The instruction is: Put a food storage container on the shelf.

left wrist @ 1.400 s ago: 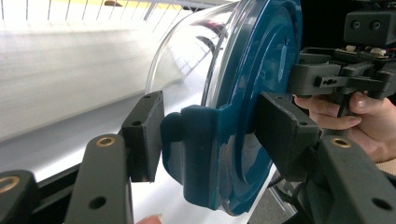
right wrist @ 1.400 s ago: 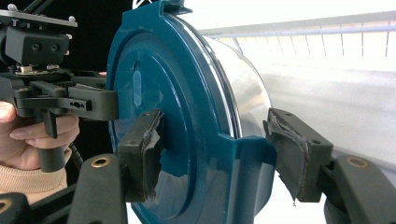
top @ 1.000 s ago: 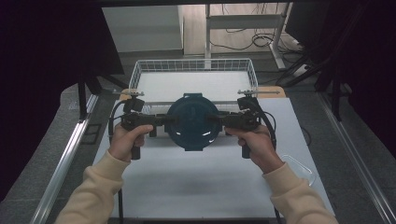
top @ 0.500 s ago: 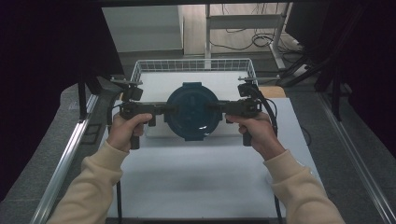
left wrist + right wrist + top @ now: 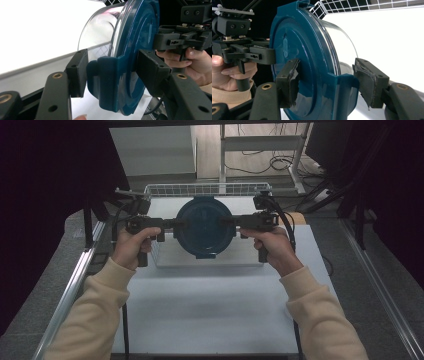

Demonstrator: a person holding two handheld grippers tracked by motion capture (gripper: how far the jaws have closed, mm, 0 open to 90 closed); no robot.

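Observation:
A round clear container with a dark teal lid (image 5: 204, 225) hangs in the air over the near part of a white wire basket (image 5: 207, 189). My left gripper (image 5: 177, 224) grips its left side and my right gripper (image 5: 227, 221) its right side. In the left gripper view the left gripper (image 5: 113, 72) is shut across the lid's side clip (image 5: 110, 82), with the clear body (image 5: 97, 37) behind it. In the right gripper view the right gripper (image 5: 328, 81) closes on the lid's rim and clip (image 5: 343, 92), one pad flat on the lid's top.
The white table top (image 5: 210, 310) lies below and in front of the basket. Metal rails (image 5: 70, 290) run along both table sides. Dark curtains stand at the left and right. Cables lie on the floor behind the basket.
Both hands have lifted the container and carried it away from the person, from over the table to over the basket's near part. Both grips look the same.

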